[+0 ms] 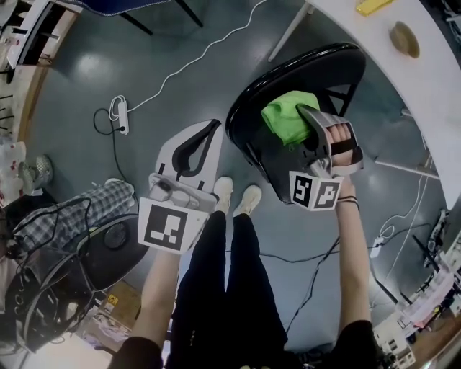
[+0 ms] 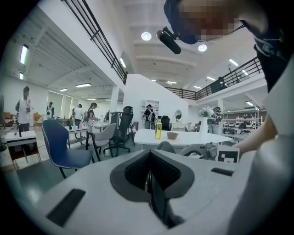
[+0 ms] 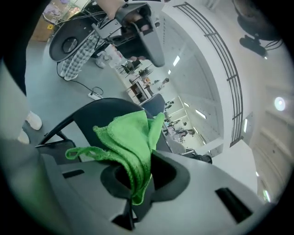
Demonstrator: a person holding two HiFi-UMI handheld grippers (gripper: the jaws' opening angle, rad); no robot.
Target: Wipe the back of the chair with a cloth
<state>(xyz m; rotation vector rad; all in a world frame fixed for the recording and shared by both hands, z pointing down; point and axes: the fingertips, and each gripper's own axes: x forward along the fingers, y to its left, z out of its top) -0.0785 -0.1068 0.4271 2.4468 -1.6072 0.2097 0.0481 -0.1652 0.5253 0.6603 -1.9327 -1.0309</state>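
I'm in a big open-plan office or lab sort of space. There's a mezzanine railing (image 2: pixel 98 36) overhead and round ceiling lights (image 2: pixel 146 36). Around me there's a white table (image 2: pixel 183 137), a blue chair (image 2: pixel 59 149), rolling office chairs (image 2: pixel 120 131), and people (image 2: pixel 23 108) standing about. A power strip (image 1: pixel 121 115) and cables lie on the grey floor (image 1: pixel 180 79).

The cloth (image 1: pixel 287 121) bunched against the chair (image 1: pixel 248 108) covers the tips of the right claw (image 1: pixel 304 119) and a patch of the chair's back. Much of the chair's frame lies hidden behind that back. Beyond the chair, the tabletop (image 1: pixel 432 94) runs out of view, and a yellow object (image 1: pixel 374 6) on it is cut off too; the brown thing (image 1: pixel 405 39) near it is too small to name.
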